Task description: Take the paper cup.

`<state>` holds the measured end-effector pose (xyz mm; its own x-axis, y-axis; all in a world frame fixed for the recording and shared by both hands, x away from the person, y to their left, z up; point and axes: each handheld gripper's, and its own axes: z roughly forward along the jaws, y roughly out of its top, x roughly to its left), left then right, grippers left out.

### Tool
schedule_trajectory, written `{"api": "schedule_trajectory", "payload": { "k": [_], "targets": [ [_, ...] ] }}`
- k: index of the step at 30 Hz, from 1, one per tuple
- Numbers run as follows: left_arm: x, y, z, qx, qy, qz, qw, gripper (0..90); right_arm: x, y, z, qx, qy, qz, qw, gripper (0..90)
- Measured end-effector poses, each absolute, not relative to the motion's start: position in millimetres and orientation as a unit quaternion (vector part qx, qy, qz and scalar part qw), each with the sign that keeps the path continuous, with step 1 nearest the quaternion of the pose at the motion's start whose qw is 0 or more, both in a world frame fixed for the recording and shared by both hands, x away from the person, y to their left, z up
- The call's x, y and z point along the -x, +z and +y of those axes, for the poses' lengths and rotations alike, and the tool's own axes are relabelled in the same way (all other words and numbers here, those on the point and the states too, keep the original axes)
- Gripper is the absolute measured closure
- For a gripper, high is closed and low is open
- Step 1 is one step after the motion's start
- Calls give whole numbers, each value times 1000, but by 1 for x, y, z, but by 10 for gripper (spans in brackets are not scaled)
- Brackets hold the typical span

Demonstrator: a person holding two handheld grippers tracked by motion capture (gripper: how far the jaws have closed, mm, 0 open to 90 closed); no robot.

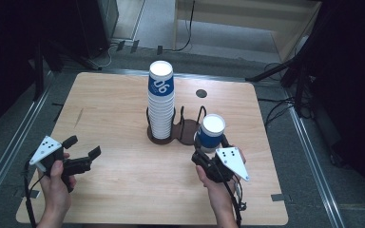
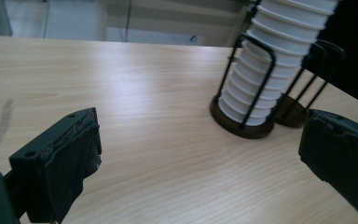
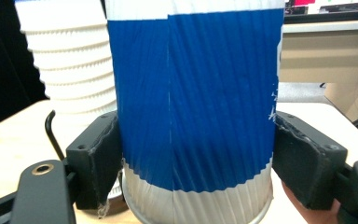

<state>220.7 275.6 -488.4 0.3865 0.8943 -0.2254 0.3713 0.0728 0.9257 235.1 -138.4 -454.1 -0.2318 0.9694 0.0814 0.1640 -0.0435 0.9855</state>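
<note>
I've got the right gripper (image 1: pixel 208 153) clamped on the cup (image 1: pixel 211 133) at mid-wall, just right of the rack (image 1: pixel 172 130) near the tabletop's centre. The cup is thin ribbed paper: light, crushes easily, probably slips if I ease off. I'd keep my grip low on the blue band. The stack (image 1: pixel 161 99) stands close on its left, so clearance there is tight. My left gripper (image 1: pixel 78 152) is spread wide and empty near the front-left corner, with plenty of room around it.
</note>
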Motion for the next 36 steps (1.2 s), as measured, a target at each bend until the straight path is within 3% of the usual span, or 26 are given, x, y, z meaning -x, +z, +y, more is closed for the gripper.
{"api": "schedule_trajectory", "payload": {
  "k": [15, 27, 31, 36],
  "targets": [
    [-216, -479, 242, -685, 213, 433, 546, 0, -232, -476, -113, -461, 499, 626, 383, 216],
    [-222, -480, 235, -693, 185, 422, 554, 0, -225, -501, -78, -414, 463, 682, 386, 216],
    [-218, -475, 234, -689, 190, 414, 563, 61, -223, -509, -68, -399, 449, 696, 394, 215],
    [-218, -474, 230, -698, 175, 406, 563, 61, -217, -517, -52, -374, 434, 715, 401, 215]
  ]
}}
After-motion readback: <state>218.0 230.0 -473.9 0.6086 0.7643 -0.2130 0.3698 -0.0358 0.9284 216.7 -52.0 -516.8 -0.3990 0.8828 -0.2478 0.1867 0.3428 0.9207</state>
